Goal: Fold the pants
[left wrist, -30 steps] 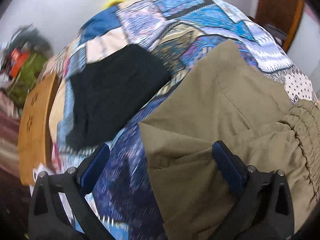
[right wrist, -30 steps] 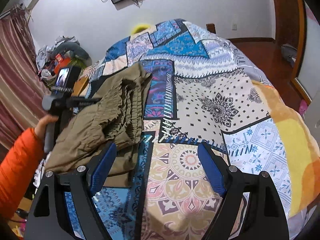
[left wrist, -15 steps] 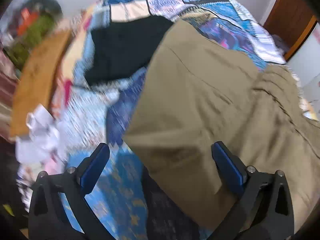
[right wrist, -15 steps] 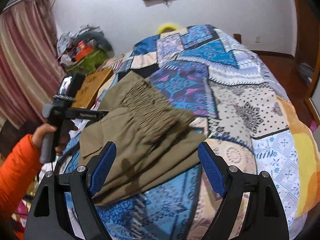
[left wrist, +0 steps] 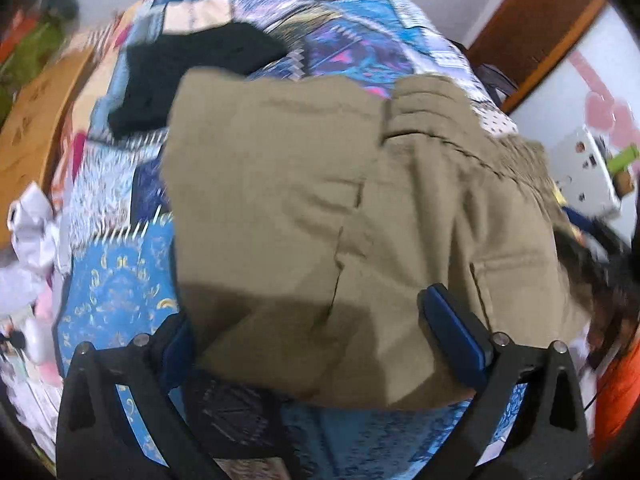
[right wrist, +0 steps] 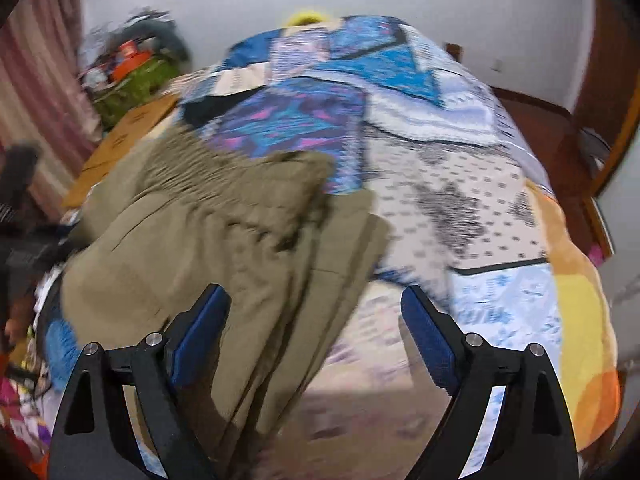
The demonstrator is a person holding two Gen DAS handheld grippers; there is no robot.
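The olive pants (left wrist: 320,208) lie folded in a thick bundle on the patchwork quilt (left wrist: 116,292), with the gathered waistband (left wrist: 432,108) at the far right. My left gripper (left wrist: 316,340) hovers over their near edge, its jaws wide and the cloth spread between them; the cloth's corner partly covers its left pad (left wrist: 176,348). In the right wrist view the pants (right wrist: 208,232) fill the left half. My right gripper (right wrist: 314,336) is low over their right edge and its jaws are opening. The folded edge lies between them and no pad presses on it.
A black garment (left wrist: 192,76) lies on the quilt beyond the pants. A cardboard box (left wrist: 32,120) and a heap of clutter (right wrist: 132,68) stand beside the bed on the left. A wooden door (left wrist: 532,20) is at the back right. An orange sleeve (left wrist: 616,400) shows at the right edge.
My left gripper has swept from the pants' left edge over their middle. My right gripper has swung left and dipped, so the pants now lie under its left finger.
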